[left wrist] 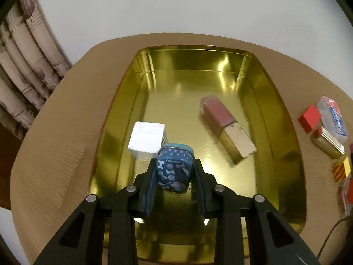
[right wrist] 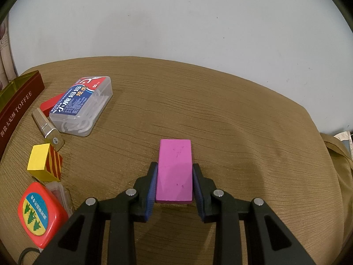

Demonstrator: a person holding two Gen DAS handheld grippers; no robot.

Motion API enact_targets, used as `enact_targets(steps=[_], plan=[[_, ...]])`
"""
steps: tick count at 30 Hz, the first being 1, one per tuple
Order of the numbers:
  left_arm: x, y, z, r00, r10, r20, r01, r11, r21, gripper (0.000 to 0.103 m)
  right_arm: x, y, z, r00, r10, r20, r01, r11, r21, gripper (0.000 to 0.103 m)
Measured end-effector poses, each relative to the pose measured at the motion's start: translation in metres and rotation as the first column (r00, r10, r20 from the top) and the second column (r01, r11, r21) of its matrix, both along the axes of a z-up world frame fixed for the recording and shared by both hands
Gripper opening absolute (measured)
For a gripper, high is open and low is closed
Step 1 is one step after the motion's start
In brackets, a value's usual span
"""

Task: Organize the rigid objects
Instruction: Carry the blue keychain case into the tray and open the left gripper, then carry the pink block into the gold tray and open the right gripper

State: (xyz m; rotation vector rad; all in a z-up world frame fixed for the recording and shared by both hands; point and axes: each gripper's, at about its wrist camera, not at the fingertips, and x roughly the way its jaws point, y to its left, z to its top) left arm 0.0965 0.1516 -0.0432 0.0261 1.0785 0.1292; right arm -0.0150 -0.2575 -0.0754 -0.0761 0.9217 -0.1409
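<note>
Gripping a small blue patterned tin (left wrist: 174, 167) at lower centre, the left tongs (left wrist: 174, 172) are hanging over the gold tray (left wrist: 280, 137); the right tongs (right wrist: 174, 176) are pinching a pink block (right wrist: 174, 170) lying on the worktop (right wrist: 242, 132)

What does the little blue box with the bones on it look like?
The little blue box is a small rounded-corner case, dark blue with a lighter teal rim on top, printed with white bones and pastel shapes. It looks like painted metal. It stands upright, lid shut, squeezed between the blue pads of the left tongs above the gold tray, just in front of a white box.
</note>
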Motion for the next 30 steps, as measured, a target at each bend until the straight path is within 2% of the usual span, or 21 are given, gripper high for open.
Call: enact_targets(steps=[4, 9, 13, 25, 30], plan=[[0.001, 0.005, 0.001, 1.0, 0.003, -0.002, -0.003, 1.0, -0.012, 0.028, 0.0, -0.001, 0.0, 1.0, 0.0, 0.0, 0.0, 1.0, 0.001, 0.031], [0.0, 0.004, 0.0, 1.0, -0.02, 0.008, 0.02, 1.0, 0.013, 0.028, 0.0, -0.001, 0.0, 1.0, -0.001, -0.001, 0.001, 1.0, 0.002, 0.031], [-0.001, 0.001, 0.0, 1.0, -0.022, 0.007, 0.022, 1.0, -0.008, 0.029, 0.0, -0.001, 0.0, 1.0, -0.001, -0.001, 0.001, 1.0, 0.0, 0.031], [-0.018, -0.009, 0.024, 0.994, -0.065, 0.082, 0.065, 0.998, 0.007, 0.042, 0.002, 0.0, 0.0, 1.0, 0.003, -0.002, -0.003, 1.0, -0.009, 0.031], [-0.032, -0.013, 0.039, 0.991, -0.05, 0.122, 0.047, 0.999, 0.024, 0.049, 0.002, 0.0, 0.0, 1.0, 0.004, -0.002, -0.004, 1.0, 0.001, 0.031]])
